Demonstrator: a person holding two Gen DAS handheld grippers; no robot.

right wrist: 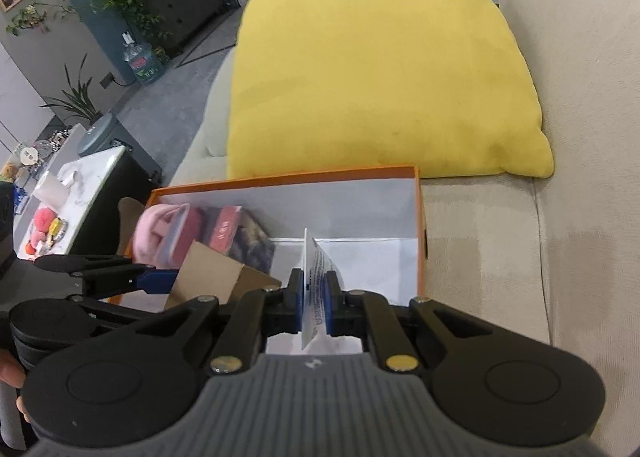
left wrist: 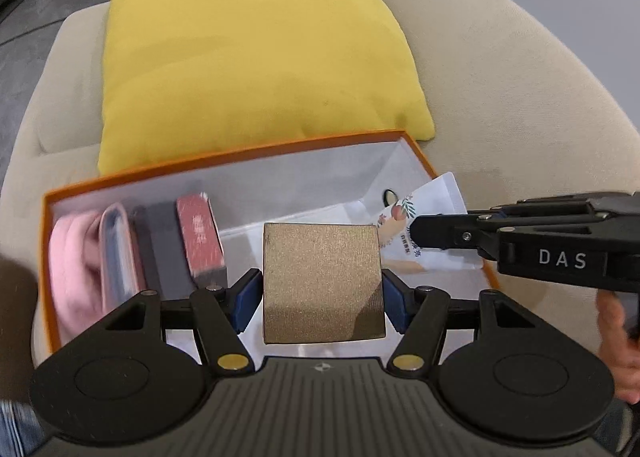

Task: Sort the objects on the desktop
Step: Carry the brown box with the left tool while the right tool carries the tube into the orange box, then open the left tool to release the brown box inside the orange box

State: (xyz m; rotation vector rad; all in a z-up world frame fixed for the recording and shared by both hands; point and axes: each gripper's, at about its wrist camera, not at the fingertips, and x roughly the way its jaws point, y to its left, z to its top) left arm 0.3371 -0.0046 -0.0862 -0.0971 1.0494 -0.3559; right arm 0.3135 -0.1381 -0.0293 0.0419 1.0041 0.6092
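Two items in transit | left gripper [left wrist: 322, 297] clamped on gold box [left wrist: 322, 281], right gripper [right wrist: 316, 297] pinching white sachet [right wrist: 314, 277], both over orange box [left wrist: 240, 153] | ahead-left, filed: pink cloth [left wrist: 74, 257], red packet [left wrist: 200, 237] | unfilled: right half.

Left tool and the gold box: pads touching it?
Touching. The left wrist view shows the left tool with both blue pads pressed against the gold box's sides.
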